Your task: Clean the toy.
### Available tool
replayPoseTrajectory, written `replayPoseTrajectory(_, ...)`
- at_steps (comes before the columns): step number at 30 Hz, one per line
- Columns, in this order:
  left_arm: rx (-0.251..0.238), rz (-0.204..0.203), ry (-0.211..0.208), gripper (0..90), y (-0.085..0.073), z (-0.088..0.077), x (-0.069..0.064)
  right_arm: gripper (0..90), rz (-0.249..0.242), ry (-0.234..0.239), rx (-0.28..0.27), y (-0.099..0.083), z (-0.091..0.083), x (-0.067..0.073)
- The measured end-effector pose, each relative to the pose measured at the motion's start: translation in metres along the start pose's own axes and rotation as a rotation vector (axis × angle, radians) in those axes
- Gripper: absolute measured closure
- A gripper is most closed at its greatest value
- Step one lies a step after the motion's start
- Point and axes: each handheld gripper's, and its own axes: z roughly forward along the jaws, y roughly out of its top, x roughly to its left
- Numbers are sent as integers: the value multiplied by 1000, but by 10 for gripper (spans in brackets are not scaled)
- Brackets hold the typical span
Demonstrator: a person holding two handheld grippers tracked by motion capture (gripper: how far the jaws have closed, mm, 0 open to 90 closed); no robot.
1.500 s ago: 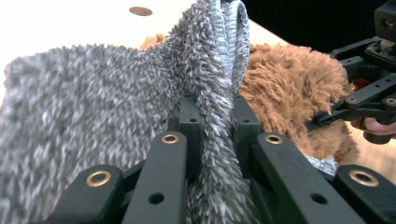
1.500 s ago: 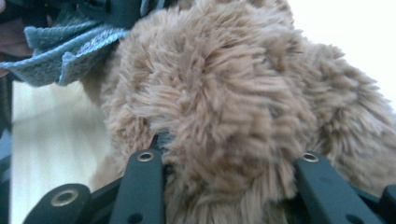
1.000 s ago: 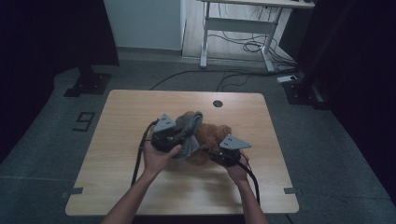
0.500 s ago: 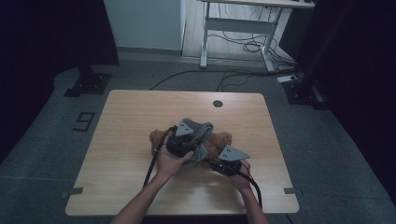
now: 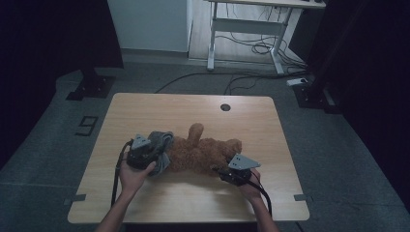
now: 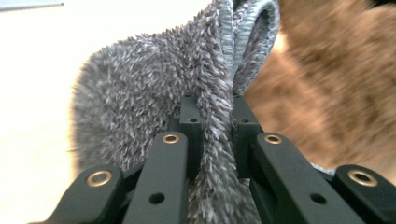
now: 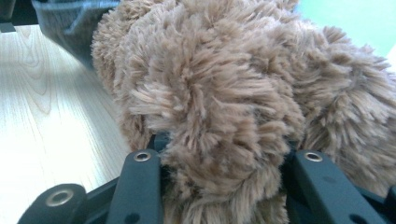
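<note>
A brown plush bear [image 5: 203, 152] lies stretched across the wooden table [image 5: 159, 111]. At its left end is a grey fuzzy cloth [image 5: 162, 140]. My left gripper [image 5: 157, 153] is shut on that cloth; the left gripper view shows the grey pile [image 6: 140, 93] pinched between the jaws [image 6: 217, 112], with brown fur [image 6: 336, 84] behind. My right gripper [image 5: 217, 169] is at the bear's lower right side. Its jaws [image 7: 224, 154] have just been opening a little, and a thick tuft of the bear [image 7: 224, 84] still fills the gap and is pressed between them.
A round cable hole [image 5: 225, 107] sits near the table's far edge. Bare wood lies ahead of the bear and along the front edge [image 5: 193, 208]. Beyond the table are a white desk frame [image 5: 241, 34] with cables, and black stands on the floor.
My left gripper has swung left and down toward the table, taking the grey cloth with it to the bear's left end. The bear now lies flatter and stretched out. The right gripper has barely moved.
</note>
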Motion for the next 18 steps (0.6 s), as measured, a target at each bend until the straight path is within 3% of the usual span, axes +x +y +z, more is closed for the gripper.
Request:
replayPoseTrajectory(3, 38, -33, 13, 792, -14, 6, 11, 586, 18, 3, -4, -2, 0, -1)
replayPoseTrajectory(5, 52, -70, -8, 792, -22, 14, 15, 584, 24, 9, -4, -4, -1, -1)
replayPoseTrajectory(9, 56, -76, -9, 794, -26, 22, 12, 582, 31, 18, -8, -8, -2, -2)
replayPoseTrajectory(14, -61, -110, -80, 794, -10, 2, 6, 578, 47, 19, -13, -10, -5, -5)
replayPoseTrajectory(18, -163, -77, -159, 794, 11, -16, -17, 575, 53, 26, -13, -12, -6, -7)
